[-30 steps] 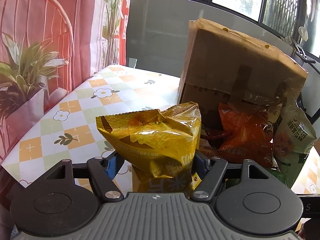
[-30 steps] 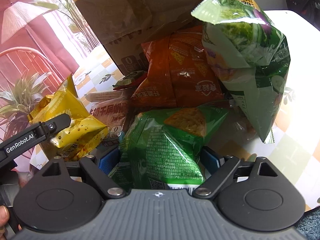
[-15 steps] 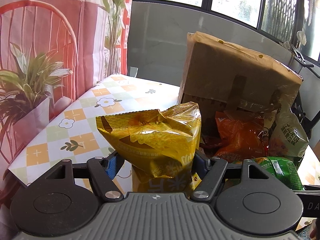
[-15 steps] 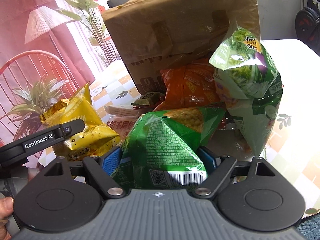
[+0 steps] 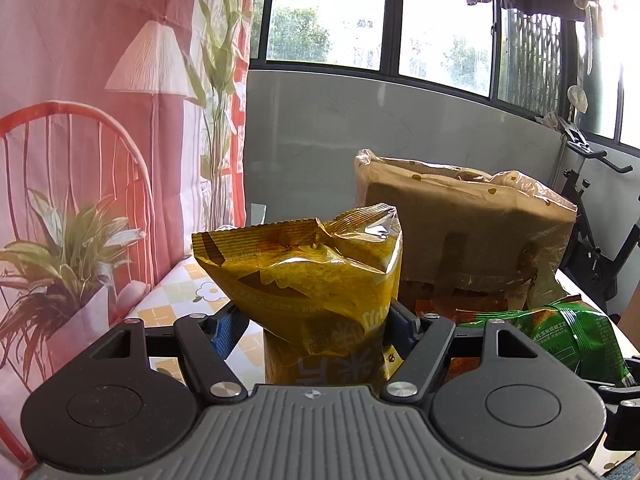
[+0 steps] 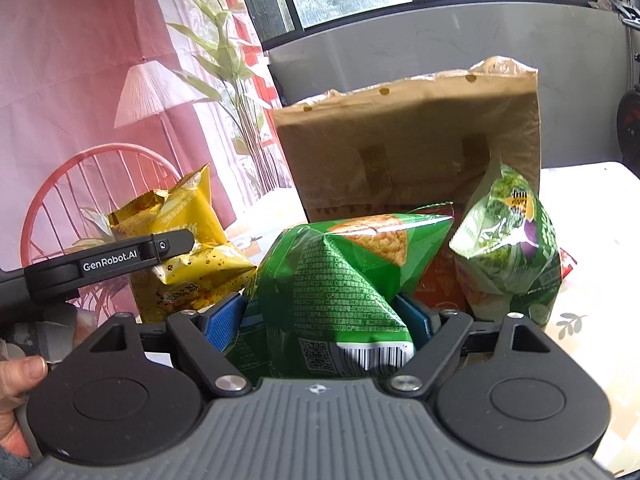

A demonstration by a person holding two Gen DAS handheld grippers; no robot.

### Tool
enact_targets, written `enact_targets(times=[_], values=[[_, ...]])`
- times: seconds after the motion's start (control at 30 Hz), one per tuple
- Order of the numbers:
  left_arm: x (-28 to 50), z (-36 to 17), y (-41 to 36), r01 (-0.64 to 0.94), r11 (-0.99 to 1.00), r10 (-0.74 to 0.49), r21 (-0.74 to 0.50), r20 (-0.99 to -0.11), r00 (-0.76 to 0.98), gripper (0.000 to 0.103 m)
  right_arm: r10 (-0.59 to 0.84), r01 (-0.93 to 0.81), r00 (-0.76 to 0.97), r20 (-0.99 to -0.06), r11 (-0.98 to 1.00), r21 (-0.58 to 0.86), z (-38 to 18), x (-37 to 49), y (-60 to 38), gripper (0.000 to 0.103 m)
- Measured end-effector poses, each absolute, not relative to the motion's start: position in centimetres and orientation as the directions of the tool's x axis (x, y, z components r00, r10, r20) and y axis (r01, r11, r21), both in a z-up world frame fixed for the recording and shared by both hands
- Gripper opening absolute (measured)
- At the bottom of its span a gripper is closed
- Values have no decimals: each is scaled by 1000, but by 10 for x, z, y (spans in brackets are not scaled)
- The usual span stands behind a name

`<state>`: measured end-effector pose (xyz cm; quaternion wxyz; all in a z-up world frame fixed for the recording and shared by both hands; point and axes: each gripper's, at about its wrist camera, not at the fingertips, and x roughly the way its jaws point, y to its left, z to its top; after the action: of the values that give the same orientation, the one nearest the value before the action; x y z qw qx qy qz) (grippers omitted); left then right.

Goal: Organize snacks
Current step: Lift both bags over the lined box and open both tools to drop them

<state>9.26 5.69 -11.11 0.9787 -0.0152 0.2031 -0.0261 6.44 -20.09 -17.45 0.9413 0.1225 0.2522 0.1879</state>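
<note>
currently the left gripper (image 5: 316, 326) clamps a yellow snack bag (image 5: 308, 280) between its blue pads, bag upright and lifted clear of the checked tablecloth (image 5: 180, 300). the right gripper (image 6: 320, 320) pinches a green snack bag (image 6: 340, 280) (barcode end toward the camera). behind both stands a brown paper bag (image 6: 408, 148), mouth up; a second green pack (image 6: 512, 252) leans against its front, an orange pack (image 6: 436, 284) low between them.

A pink printed curtain (image 5: 80, 80) hangs beside the windows (image 5: 440, 20).
</note>
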Motion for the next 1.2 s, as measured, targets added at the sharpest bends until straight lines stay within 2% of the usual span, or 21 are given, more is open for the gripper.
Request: enact_targets(times=[0.2,0.3,0.43,0.67,0.93,1.2], values=[[105,-88,53,64,998,-69,-24,-358,931,74,348,-271,904,-248,916,295,-134,60,-235,83],[114,-79,48,71,997,-73,-17,-342,937,74,294,-228,935,-200,927,298,-119,67,-259,83],[126,-74,40,80,997,-81,-17,-335,939,74,212,-163,962,-175,953,255,-116,74,-283,83],[142,-75,31,81,996,-92,-46,-339,936,74,180,-127,967,-181,955,269,-132,82,-307,83],[165,-51,2,104,994,-92,28,-278,956,74,191,-147,965,-182,962,228,-128,113,-313,83],[199,-24,-21,175,984,-156,44,-277,948,74,239,-206,962,-135,953,223,-97,148,-326,83]])
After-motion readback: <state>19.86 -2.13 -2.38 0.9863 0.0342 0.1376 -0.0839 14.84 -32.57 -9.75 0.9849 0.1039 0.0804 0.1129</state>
